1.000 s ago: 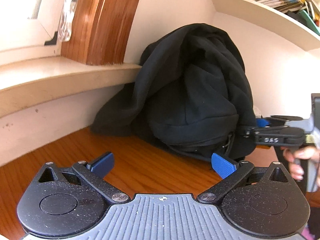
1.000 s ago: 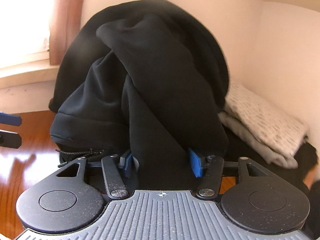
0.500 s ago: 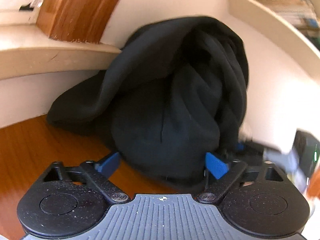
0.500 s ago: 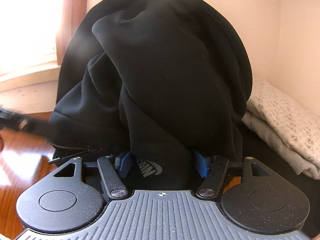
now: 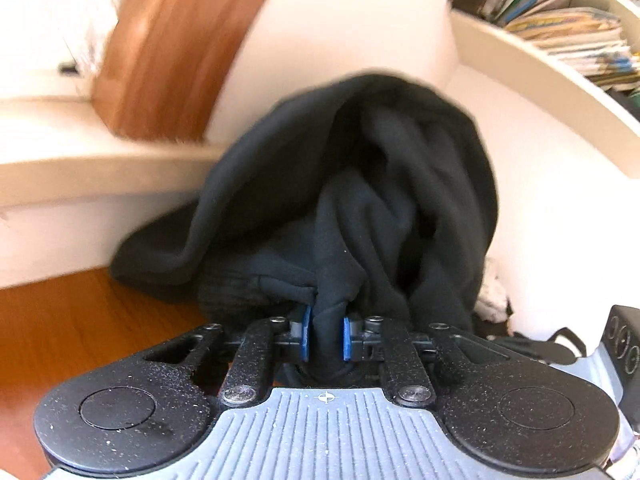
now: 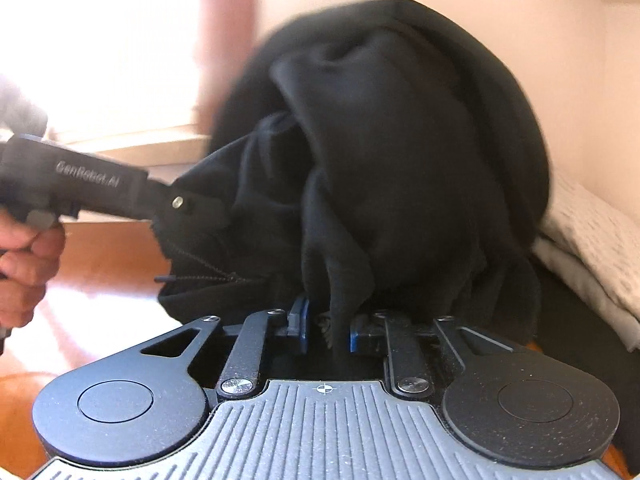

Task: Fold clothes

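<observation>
Our left tongs (image 5: pixel 324 338) pinch a fold of the crumpled black fleece hoodie (image 5: pixel 360 200), heaped on the orange-brown wooden surface (image 5: pixel 72 320) against the wall; our right tongs (image 6: pixel 326 330) clamp another fold.

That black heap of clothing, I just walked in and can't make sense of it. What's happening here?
A person is starting to fold a black hoodie heaped against the wall on a wooden table. The left gripper and the right gripper have each pinched a fold of it. A folded light cloth lies beside it.
</observation>
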A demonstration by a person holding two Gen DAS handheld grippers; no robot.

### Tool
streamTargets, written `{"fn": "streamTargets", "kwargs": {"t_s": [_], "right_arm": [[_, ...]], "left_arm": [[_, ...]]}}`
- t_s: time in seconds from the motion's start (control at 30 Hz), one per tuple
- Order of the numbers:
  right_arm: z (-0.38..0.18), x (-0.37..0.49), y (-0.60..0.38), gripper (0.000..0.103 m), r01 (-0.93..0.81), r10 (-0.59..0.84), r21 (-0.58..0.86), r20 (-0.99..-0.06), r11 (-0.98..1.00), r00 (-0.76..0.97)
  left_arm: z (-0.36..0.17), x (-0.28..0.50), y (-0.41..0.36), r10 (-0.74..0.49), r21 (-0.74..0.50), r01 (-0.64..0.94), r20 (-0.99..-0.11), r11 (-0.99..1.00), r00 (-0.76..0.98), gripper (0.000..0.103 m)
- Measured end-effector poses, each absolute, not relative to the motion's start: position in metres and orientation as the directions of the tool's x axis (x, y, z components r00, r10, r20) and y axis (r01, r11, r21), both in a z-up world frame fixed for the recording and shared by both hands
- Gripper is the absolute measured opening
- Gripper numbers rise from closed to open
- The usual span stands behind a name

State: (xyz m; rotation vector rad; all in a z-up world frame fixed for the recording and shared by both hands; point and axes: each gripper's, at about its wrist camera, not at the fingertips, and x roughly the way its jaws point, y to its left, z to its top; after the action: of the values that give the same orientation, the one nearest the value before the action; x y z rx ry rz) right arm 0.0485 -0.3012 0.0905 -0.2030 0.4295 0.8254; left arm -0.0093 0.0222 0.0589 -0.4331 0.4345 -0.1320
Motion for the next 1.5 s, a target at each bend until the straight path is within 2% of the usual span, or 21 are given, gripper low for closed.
{"fn": "streamTargets", "kwargs": {"t_s": [0.23,0.43,0.53,0.63,0.83,1.07,1.1,1.13,1.17,1.2,1.37,1.5], "right_arm": [[0.143,-0.003,-0.264,0.020,-0.826,0.720,-0.019,-0.480,0.563,0.501],[0.187,-0.038,-0.245,0.020,-0.878,0.733,-0.043,-0.531,0.477,0.425],[0.190,-0.046,-0.253,0.020,-0.884,0.700,-0.096,-0.574,0.458,0.425],[0.200,-0.002,-0.240,0.020,-0.880,0.661,-0.141,-0.608,0.455,0.439],[0.187,-0.023,-0.206,0.020,-0.870,0.616,-0.174,-0.643,0.462,0.456],[0.182,-0.037,-0.236,0.022,-0.872,0.582,-0.202,-0.675,0.446,0.453],[0.186,-0.040,-0.242,0.023,-0.869,0.577,-0.217,-0.672,0.446,0.464],[0.191,-0.044,-0.249,0.028,-0.864,0.573,-0.234,-0.666,0.446,0.477],[0.196,-0.046,-0.253,0.038,-0.856,0.571,-0.255,-0.655,0.450,0.495],[0.202,-0.048,-0.256,0.041,-0.844,0.568,-0.277,-0.639,0.458,0.518],[0.229,-0.041,-0.244,0.042,-0.803,0.583,-0.331,-0.559,0.495,0.590],[0.235,-0.015,-0.191,0.041,-0.769,0.571,-0.385,-0.517,0.511,0.638]], "left_arm": [[0.078,-0.073,0.054,-0.186,-0.438,0.032,-0.312,0.899,0.932,0.015],[0.063,-0.118,0.083,-0.162,-0.473,-0.002,-0.306,0.881,0.938,0.015],[0.049,-0.128,0.083,-0.167,-0.482,0.001,-0.303,0.876,0.938,0.015],[0.038,-0.126,0.081,-0.178,-0.493,0.007,-0.300,0.870,0.937,0.015],[0.036,-0.124,0.083,-0.171,-0.462,0.013,-0.301,0.887,0.938,0.015],[0.034,-0.126,0.089,-0.146,-0.456,-0.007,-0.299,0.890,0.943,0.015],[0.034,-0.127,0.090,-0.141,-0.457,-0.011,-0.297,0.890,0.944,0.015],[0.035,-0.128,0.091,-0.137,-0.456,-0.013,-0.296,0.890,0.945,0.015],[0.035,-0.129,0.091,-0.135,-0.454,-0.014,-0.293,0.891,0.946,0.015],[0.036,-0.131,0.091,-0.132,-0.452,-0.015,-0.291,0.892,0.947,0.015],[0.040,-0.142,0.081,-0.153,-0.413,0.019,-0.293,0.911,0.944,0.015],[0.043,-0.143,0.075,-0.156,-0.389,0.027,-0.302,0.921,0.941,0.015]]}}
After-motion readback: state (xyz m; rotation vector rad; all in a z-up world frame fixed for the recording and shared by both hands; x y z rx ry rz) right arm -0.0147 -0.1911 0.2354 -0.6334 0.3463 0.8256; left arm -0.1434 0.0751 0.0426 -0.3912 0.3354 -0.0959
